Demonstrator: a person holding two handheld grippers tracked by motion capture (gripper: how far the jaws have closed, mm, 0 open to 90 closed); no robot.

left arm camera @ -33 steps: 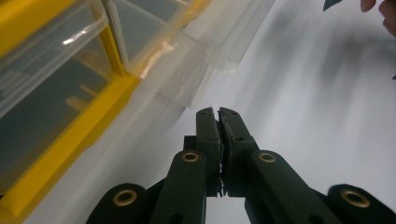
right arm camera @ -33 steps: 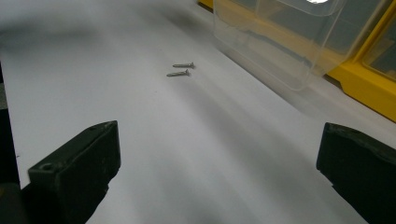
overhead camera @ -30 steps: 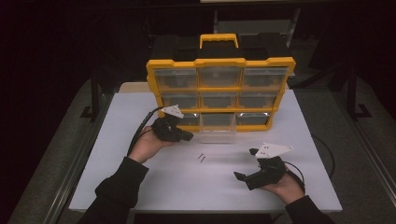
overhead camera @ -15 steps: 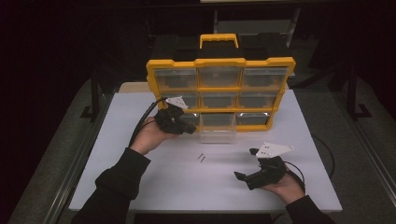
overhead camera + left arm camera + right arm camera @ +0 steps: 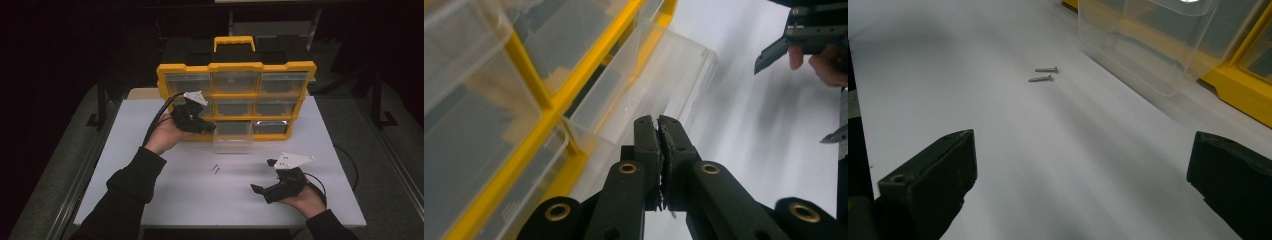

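A yellow organizer with clear drawers stands upright at the back of the white table. Its bottom-middle clear drawer is pulled out toward me, also seen as the drawer and the drawer. Two small screws lie side by side on the table in front of it, the screws ahead of my right gripper. My left gripper is shut, raised just left of the pulled-out drawer; its jaws meet with nothing seen between them. My right gripper stands open near the front right, its jaws wide apart.
The white table has bare room at the front left and between the two hands. Cables trail from both grippers. Dark floor and metal frames surround the table.
My left hand has lifted and moved away from me, toward the organizer's left drawers, jaws staying shut. The right hand, the screws and the drawer have not moved.
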